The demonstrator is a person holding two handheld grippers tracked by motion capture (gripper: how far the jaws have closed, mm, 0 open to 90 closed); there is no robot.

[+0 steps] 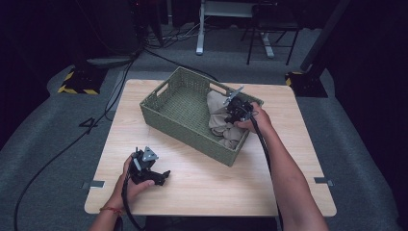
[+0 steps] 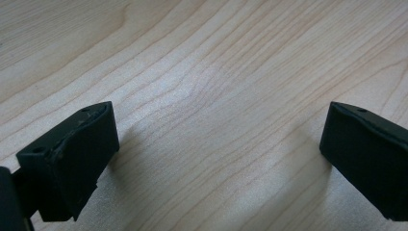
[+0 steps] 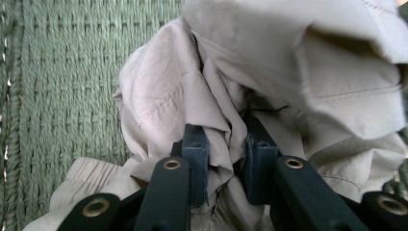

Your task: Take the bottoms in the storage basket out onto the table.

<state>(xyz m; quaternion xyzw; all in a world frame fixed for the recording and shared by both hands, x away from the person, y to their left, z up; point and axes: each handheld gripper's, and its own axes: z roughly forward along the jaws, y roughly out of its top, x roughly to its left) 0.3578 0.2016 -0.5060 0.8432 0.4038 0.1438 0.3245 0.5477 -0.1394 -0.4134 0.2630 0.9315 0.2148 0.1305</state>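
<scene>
— Two grippers on our list. Right gripper (image 3: 226,163) first: what do we enter for the jaws?

— Clamped on a fold of the beige garment (image 3: 269,72); in the right gripper view we see cloth pinched between the two black pads. In the high view that gripper (image 1: 236,110) sits over the right end of the green woven basket (image 1: 178,103), tilted down into it, grey plate uppermost, with the right hand (image 1: 257,120) behind it at the basket's near right rim and the forearm running back to the bottom edge.

— And the left gripper (image 2: 216,144)?

— Jaws spread wide apart with bare wood between them, as the left gripper view has it. From above we log it (image 1: 149,168) low over the near left part of the wooden table (image 1: 288,159), the left hand (image 1: 137,185) wrapped round it, a red band at the wrist.

— Counts?

— One basket, set askew on the table's far half. One garment, crumpled, in the basket's right end. One table. Two cables, one trailing from each gripper.

— What does each view add?

— The right gripper view gives the seams, the gathered band and the green weave of the basket (image 3: 57,82) beside the cloth. The high view gives the basket's cut-out handles and the grey floor (image 1: 43,125) around the table.
</scene>
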